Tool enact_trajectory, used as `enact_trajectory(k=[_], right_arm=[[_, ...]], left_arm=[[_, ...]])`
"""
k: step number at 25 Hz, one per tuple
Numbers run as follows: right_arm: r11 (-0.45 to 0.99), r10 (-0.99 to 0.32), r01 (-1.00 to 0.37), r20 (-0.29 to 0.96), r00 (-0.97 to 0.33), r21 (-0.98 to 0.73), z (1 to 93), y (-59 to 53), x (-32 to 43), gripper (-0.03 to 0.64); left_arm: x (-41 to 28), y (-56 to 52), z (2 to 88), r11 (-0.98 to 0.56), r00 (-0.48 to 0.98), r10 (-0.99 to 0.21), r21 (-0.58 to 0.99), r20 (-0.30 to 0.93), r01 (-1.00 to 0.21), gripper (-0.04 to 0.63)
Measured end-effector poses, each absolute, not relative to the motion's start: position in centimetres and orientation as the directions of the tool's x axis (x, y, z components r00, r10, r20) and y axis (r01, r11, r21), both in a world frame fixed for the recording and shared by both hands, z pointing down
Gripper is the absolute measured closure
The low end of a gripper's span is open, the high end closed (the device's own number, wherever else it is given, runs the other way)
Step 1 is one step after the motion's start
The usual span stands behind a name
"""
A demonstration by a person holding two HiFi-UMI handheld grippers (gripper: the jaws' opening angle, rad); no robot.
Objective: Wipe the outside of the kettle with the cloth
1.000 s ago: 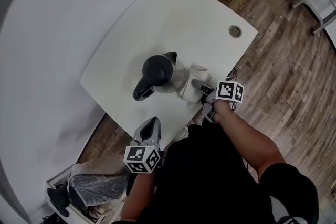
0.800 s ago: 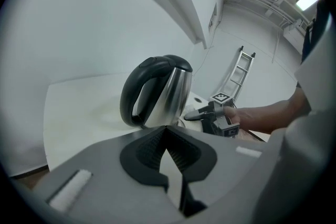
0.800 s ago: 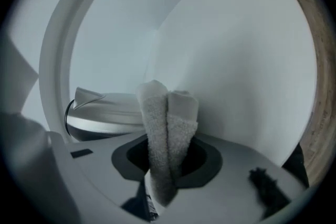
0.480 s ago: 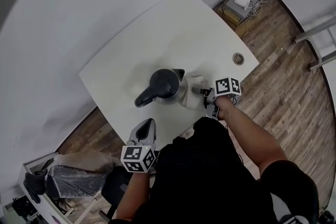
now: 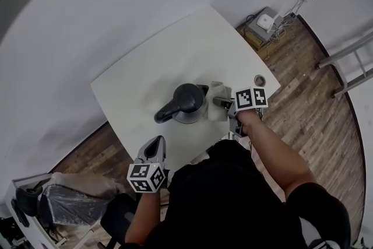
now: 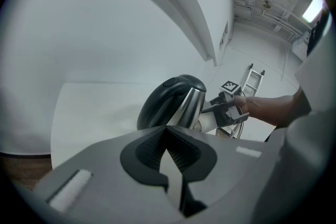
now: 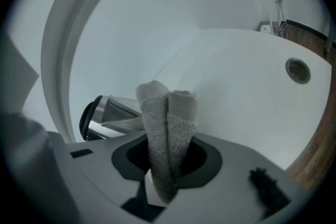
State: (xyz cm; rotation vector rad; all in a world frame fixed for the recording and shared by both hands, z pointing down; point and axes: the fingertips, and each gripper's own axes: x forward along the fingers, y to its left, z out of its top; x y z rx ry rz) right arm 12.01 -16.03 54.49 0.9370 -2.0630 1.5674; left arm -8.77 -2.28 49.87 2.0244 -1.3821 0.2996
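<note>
Closest to the person, the left tongs (image 5: 156,143) are held up over the near edge of the white counter (image 5: 175,49). Their two tips are pressed together with nothing in them, and the left gripper view (image 6: 167,131) shows the dark ribbed pads meeting. They are well apart from the kettle (image 5: 185,103).

The kettle stands upright on the near right part of the counter. It has a shiny metal body with a black lid and a black handle. The handle points to the left, toward the left tongs. In the left gripper view the kettle (image 6: 173,102) is straight ahead.

Just to the right of the kettle is the cloth (image 5: 217,96), a pale, fluffy thing. The right tongs (image 5: 224,103) are pinching it, and it looks to be up against the kettle's right side. In the right gripper view the cloth (image 7: 165,113) is folded and sticks up between the tips of the right tongs (image 7: 167,152). The kettle (image 7: 107,115) shows just behind it on the left.

Past the cloth, near the counter's right corner, there is a small round hole (image 5: 260,80).

Farther off is a brown wooden floor (image 5: 303,84). A small box (image 5: 265,23) with wires sits on it by the white wall
</note>
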Motion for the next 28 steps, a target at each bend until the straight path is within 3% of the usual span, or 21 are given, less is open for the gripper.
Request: enact_trajectory(k=[14,16,20,28], right_arm=[[0.338,-0.493,-0.788,0.616,-0.614,-0.515,44.7,-13.9,10.0,0.515],[0.392,-0.52,-0.815,0.628,-0.58,-0.427,43.9,-13.6,9.5,0.515],[0.559,-0.594,-0.825,0.655,-0.467,-0.081,41.1,-12.8,8.4,0.515],[0.714,-0.627,-0.648,0.653,-0.425,0.264,38.7,-12.6,6.9,0.515]], left_arm=[[-12.3,2.0,47.7,-0.3,0.466,-0.749,0.385,0.471,-0.873,0.589],[-13.0,2.8,47.6,-0.311,0.471,-0.746,0.38,0.47,-0.871,0.589],[-13.9,3.6,46.9,-0.328,0.478,-0.75,0.37,0.457,-0.869,0.589],[-12.5,2.5,45.1,-0.326,0.461,-0.786,0.357,0.413,-0.876,0.588]])
